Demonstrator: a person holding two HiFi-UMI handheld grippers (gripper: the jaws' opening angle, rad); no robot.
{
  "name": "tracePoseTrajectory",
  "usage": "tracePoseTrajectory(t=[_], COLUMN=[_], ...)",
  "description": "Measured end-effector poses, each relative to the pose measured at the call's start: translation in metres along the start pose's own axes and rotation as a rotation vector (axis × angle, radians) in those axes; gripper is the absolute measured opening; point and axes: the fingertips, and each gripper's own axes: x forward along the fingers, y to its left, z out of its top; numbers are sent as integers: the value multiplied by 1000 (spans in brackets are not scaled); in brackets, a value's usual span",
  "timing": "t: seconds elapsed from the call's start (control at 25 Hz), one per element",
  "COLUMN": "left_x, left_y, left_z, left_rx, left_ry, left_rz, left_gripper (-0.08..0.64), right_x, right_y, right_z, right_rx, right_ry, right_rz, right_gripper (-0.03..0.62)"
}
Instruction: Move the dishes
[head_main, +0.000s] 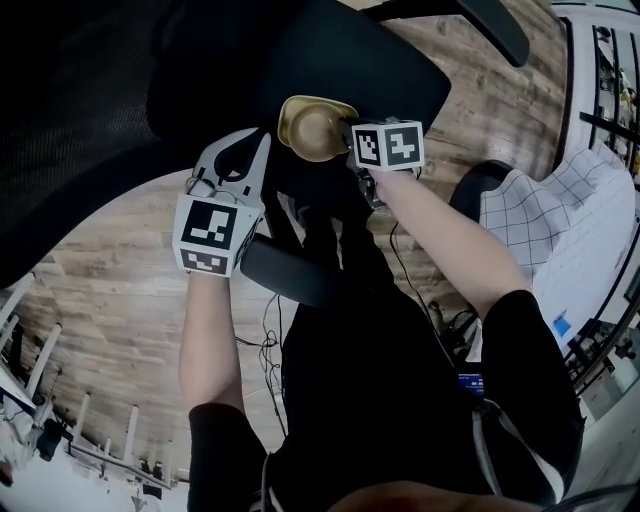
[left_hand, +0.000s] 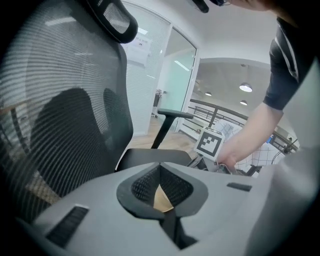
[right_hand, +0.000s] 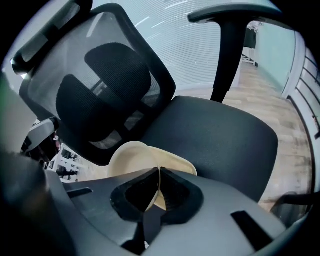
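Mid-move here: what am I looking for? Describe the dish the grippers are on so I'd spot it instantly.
Find the black office chair; over its dark seat the two grippers come together. The left gripper and the right gripper each pinch the rim of a cream-gold dish there. It is the only pale, round thing against the black seat.

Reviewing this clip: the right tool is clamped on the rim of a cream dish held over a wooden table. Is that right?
Not quite. The right tool is clamped on the rim of the cream dish, but what lies under it is the black seat of an office chair, not a wooden table. The right gripper view shows this.
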Motion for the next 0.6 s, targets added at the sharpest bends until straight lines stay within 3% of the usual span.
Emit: tracePoseTrajectory(t=[0.28,0.44,0.6], left_x=[-19,-25,-51], left_y=[-29,-49,-98], left_z=[34,65,71], left_rx=[-23,25,55], left_ry=[-3,-11,-29], left_rz=[-9,-26,-70], left_gripper=[4,4,4], right_x=[-65,-112,-172], right_y=[5,3,13], right_z=[2,12,-18], right_rx=[63,78,125], right_ry=[1,-9,-52], right_rz=[28,19,7], right_gripper=[28,28,28])
